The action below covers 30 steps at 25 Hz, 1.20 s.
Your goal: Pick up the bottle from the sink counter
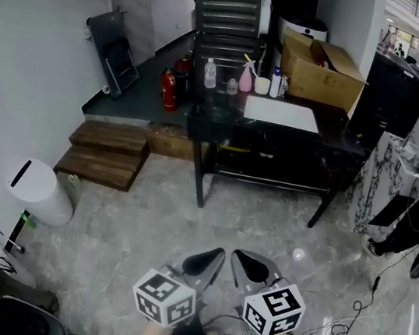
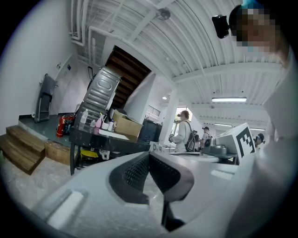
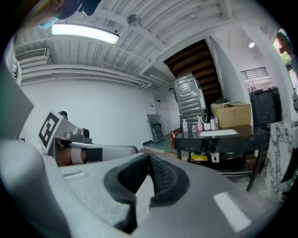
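Far ahead stands a black counter (image 1: 333, 131) with a clear bottle (image 1: 210, 74), a pink spray bottle (image 1: 246, 76), a white-and-blue bottle (image 1: 276, 82) and a white cup (image 1: 262, 86) along its back edge. The clear bottle (image 3: 185, 125) and the pink one (image 3: 199, 124) are also small in the right gripper view. My left gripper (image 1: 221, 254) and right gripper (image 1: 235, 255) are held low and close to my body, side by side, well short of the counter. Both are shut with nothing between the jaws (image 2: 149, 155) (image 3: 149, 157).
A white inset panel (image 1: 281, 113) and a cardboard box (image 1: 321, 68) sit on the counter. A red fire extinguisher (image 1: 168, 89) stands to its left, beside wooden steps (image 1: 109, 153). A white bin (image 1: 38, 191) is at the left; cables (image 1: 343, 318) and a person's leg (image 1: 405, 225) at the right.
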Available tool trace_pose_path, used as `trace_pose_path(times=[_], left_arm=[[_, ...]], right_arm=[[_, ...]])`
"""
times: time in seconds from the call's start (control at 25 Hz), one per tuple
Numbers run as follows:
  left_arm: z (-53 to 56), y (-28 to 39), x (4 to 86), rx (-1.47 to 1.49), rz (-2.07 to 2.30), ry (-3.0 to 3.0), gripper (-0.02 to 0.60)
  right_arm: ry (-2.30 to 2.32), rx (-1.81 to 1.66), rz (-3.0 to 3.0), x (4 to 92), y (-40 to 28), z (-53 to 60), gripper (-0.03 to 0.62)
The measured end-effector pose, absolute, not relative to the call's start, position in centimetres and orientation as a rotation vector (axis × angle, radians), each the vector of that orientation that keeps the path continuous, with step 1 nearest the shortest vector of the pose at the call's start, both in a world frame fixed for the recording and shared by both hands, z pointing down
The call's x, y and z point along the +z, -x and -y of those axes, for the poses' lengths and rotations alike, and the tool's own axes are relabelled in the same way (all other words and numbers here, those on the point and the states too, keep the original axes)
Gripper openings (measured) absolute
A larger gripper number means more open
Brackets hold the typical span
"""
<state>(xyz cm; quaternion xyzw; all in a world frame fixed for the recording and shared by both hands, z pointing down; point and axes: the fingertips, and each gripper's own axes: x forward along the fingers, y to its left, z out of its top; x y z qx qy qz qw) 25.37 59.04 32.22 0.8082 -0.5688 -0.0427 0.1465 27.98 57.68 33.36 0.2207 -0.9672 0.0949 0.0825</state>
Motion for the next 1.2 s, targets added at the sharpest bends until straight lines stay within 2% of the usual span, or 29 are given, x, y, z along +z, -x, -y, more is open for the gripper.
trace_pose_path(times=[0.44,0.88,1.2], left_arm=[[-52.9,-19.6,33.6,-0.163,1.635,-2.310,0.006],[-39.4,-9.9,31.9,-0.091,1.657,-2.415,0.006],[-35.0,-4.5,33.4,-0.069,1.577,-2.425,0.006]], right_arm=[[-0.660,0.390,2.907,33.6,-23.3,-51.0,0.003],[-0.799,0.413,2.893,32.9,-14.3,-38.3,0.003],[-0.891,0.405,2.883,32.9,-9.1,-33.2,0.003]])
